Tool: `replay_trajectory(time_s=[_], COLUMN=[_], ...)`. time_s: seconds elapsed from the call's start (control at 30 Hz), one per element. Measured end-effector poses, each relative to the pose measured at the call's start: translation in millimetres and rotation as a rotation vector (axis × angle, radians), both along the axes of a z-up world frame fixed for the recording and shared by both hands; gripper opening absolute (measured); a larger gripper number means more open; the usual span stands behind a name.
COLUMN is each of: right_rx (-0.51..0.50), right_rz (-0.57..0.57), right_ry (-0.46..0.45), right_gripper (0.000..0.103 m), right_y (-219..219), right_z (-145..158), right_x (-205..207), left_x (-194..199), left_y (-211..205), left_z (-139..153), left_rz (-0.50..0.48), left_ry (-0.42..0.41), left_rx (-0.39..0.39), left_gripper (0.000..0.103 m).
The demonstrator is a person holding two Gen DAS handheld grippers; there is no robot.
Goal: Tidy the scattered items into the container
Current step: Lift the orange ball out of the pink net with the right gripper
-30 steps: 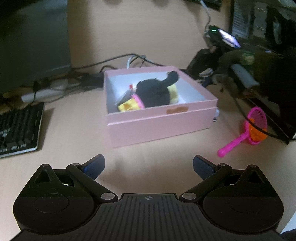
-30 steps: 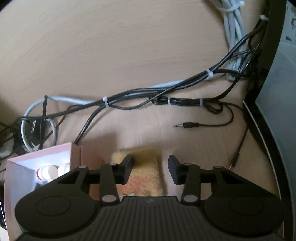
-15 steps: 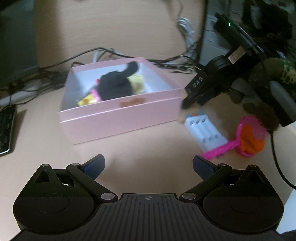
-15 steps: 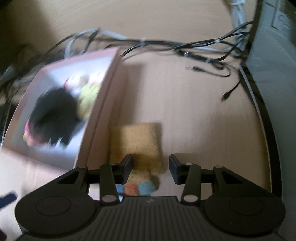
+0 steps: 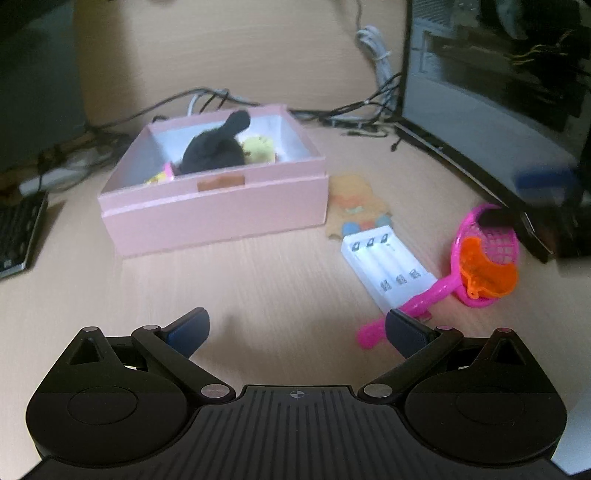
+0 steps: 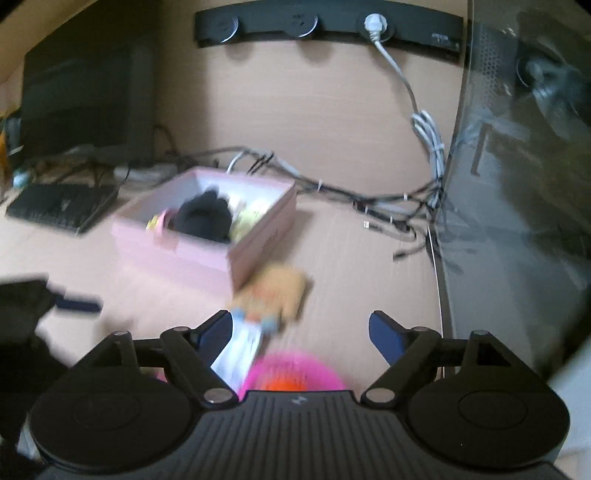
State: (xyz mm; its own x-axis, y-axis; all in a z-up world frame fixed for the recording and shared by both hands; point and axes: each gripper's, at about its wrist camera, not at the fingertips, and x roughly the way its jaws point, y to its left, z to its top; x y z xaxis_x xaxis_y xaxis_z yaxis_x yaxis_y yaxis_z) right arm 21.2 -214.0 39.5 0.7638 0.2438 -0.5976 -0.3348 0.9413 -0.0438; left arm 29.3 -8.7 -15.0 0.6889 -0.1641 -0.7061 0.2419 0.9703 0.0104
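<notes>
The pink box [image 5: 214, 210] stands mid-table and holds a black plush [image 5: 214, 153] and a yellow plush [image 5: 258, 149]. Right of it a tan doll [image 5: 354, 195] lies flat on the table. In front of the doll are a white battery holder [image 5: 388, 266] and a pink toy net [image 5: 484, 254] with an orange piece in it. My left gripper [image 5: 295, 328] is open and empty, short of these. My right gripper [image 6: 301, 328] hovers over the battery holder [image 6: 240, 347] and the net [image 6: 295, 369]. Its jaws are opening and touch nothing. The doll [image 6: 277, 291] lies just ahead of it.
A keyboard [image 5: 18, 229] sits at the left and a dark monitor [image 5: 498, 110] along the right. Cables [image 5: 369, 110] run behind the box. A power strip [image 6: 332, 26] hangs on the back wall, beside a glass-sided case [image 6: 517, 184].
My right gripper has drawn back from the doll beside the box, rolled level, and its jaws have spread wide. My left gripper has swung right, so the battery holder and net now show.
</notes>
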Motion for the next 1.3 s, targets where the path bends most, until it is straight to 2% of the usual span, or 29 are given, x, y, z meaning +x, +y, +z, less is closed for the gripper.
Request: replay_trajectory(time_s=[0.07,0.23,0.4,0.53,0.57,0.9,1.1,1.3], right_rx=[0.006,-0.067,-0.082,-0.098,-0.102,-0.105,-0.056,-0.030], right_rz=[0.005,0.040,0.052,0.063,0.071,0.164,0.292,0.401], right_ry=[0.020,-0.009,0.001,0.016,0.025,0.044,0.069,0.074], right_gripper=[0.063,0.056,0.056,0.056,0.053,0.050,0.050,0.050], right_y=[-6,-2,-1,1,2,14,37,88], right_z=[-12,-30,-43,-52,-53,-38,-32,-42], right_x=[-16,-41,-35,-27,-26,-41,-58,-47], left_x=[2,0,-8,-13,-14,-14,-7,-15], left_y=[-4,-14,-18,-17,-17,-4,37,77], left_z=[0,6,11,15,16,21,20,23], left_rz=[0.018,0.033,0.021,0.017,0.019,0.049,0.185,0.284], left_ry=[0.023,0.005,0.007,0.002,0.000,-0.014,0.001,0.005], left_rx=[0.017,0.122,0.144,0.126,0.120,0.088,0.083,0.077], left_gripper=[0.103,0.103,0.103,0.103,0.103,0.103,0.103,0.103])
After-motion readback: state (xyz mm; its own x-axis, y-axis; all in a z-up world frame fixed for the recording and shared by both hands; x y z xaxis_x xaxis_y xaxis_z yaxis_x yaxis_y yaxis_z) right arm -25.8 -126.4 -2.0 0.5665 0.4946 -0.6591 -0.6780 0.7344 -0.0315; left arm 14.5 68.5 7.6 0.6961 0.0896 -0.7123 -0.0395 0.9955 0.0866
